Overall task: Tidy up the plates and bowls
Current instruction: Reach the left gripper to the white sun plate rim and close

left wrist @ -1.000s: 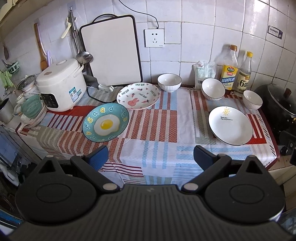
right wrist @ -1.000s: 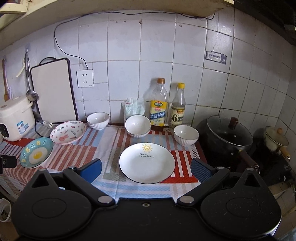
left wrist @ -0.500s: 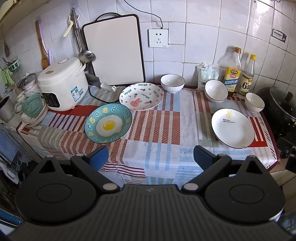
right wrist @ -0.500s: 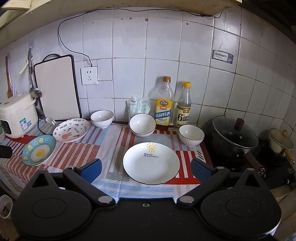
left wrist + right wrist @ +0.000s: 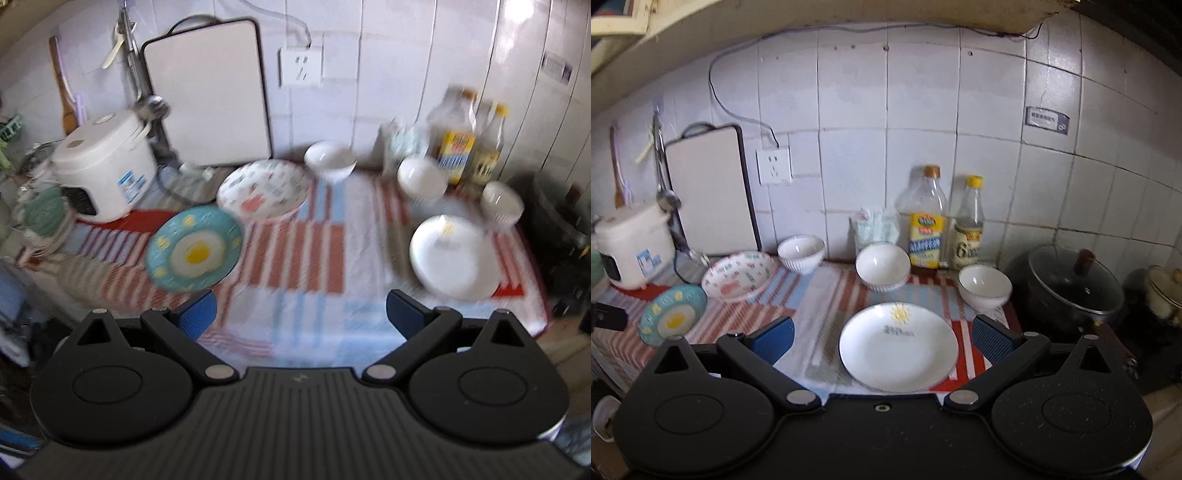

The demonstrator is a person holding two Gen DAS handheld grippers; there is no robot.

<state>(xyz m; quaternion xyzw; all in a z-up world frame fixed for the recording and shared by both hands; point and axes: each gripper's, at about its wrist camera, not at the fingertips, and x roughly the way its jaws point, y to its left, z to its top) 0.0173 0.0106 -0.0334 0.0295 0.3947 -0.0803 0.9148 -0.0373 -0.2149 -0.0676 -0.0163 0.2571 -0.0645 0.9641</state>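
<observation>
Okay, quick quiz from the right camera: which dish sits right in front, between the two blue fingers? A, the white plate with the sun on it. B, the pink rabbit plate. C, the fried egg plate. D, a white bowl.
A: the sun plate lies between the open fingers of the right hand-held gripper, while the egg plate and rabbit plate lie far off to the left.

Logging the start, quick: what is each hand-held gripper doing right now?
Left hand-held gripper: open, holding nothing.
Right hand-held gripper: open, holding nothing.
</observation>
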